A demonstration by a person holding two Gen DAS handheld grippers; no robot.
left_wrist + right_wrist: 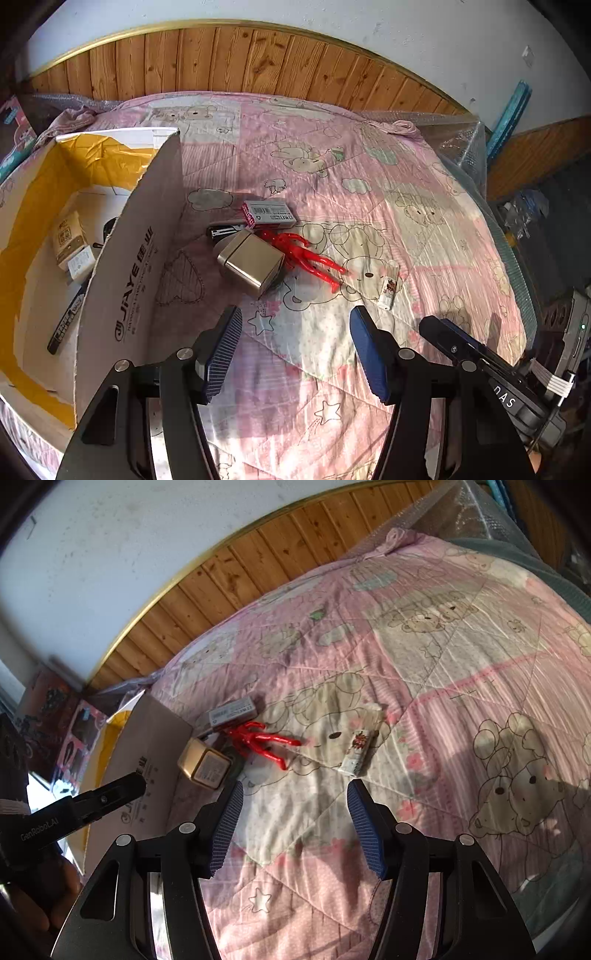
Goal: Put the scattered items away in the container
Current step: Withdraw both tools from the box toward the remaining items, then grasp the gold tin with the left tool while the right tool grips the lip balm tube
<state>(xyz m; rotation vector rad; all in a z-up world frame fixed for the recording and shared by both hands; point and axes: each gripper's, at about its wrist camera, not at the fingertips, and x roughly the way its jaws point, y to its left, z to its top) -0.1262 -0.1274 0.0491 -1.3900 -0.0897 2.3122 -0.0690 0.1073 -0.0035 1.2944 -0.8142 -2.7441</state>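
Note:
A cardboard box (122, 266) lined with yellow stands open at the left of the bed; small packets and a black pen lie inside. Beside its wall sits a cluster: a gold square box (253, 264), a red figure (303, 254), a grey-and-red carton (267, 213) and a dark stapler-like item (221, 230). A small white tube (389, 284) lies apart to the right. My left gripper (295, 350) is open, short of the cluster. My right gripper (295, 823) is open too, with the white tube (358, 751) just beyond its right finger and the red figure (262, 740) ahead.
A pink quilt (332, 155) with bear prints covers the bed. A wooden headboard panel (258, 62) runs along the far side. Bubble wrap (461, 144) and clutter line the bed's right edge. The other gripper's black finger (110, 794) and a hand show at left.

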